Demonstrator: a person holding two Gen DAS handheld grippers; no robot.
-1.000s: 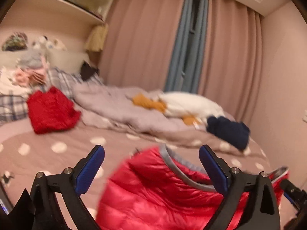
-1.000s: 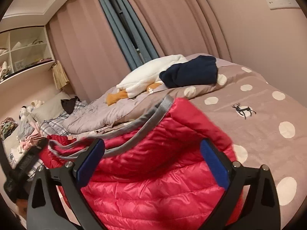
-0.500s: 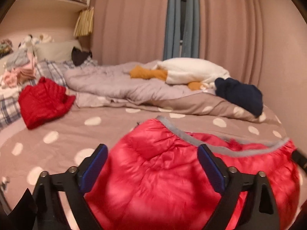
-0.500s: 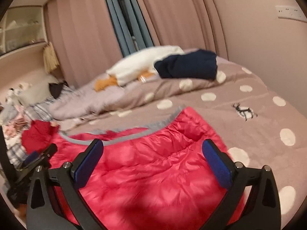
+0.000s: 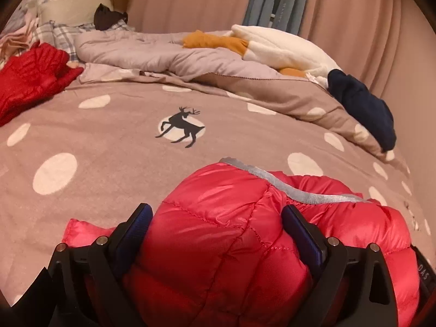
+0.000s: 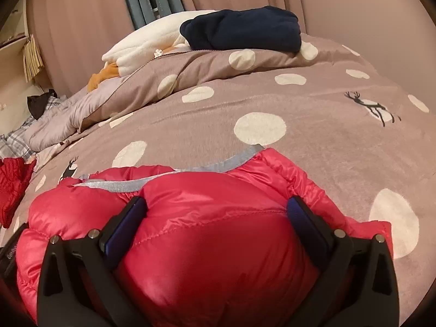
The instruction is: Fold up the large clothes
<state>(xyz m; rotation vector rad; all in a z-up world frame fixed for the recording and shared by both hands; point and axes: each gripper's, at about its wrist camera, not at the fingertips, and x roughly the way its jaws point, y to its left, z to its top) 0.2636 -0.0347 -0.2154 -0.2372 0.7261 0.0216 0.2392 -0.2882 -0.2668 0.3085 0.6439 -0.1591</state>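
The red down jacket [image 5: 245, 234] is lying bunched on the near part of the bed cover [image 5: 114, 136], with its grey-trimmed edge [image 5: 286, 188] facing the far side. The left gripper [image 5: 215, 234] is standing wide open with the puffy fabric bulging between its two blue pads; whether the pads are pressing it or only touching it, I cannot tell. The right gripper [image 6: 218, 231] is standing wide open in the same way over the other part of the jacket [image 6: 212, 231]. Beyond the trimmed edge, the brown cover with white dots and deer prints is lying bare. Farther back, a rumpled grey duvet [image 5: 163, 54], a white and orange garment [image 5: 272, 46] and a navy garment [image 6: 242, 28] are resting near the pink curtains [image 5: 190, 0]. Another red garment [image 5: 30, 73] is lying at the left edge.
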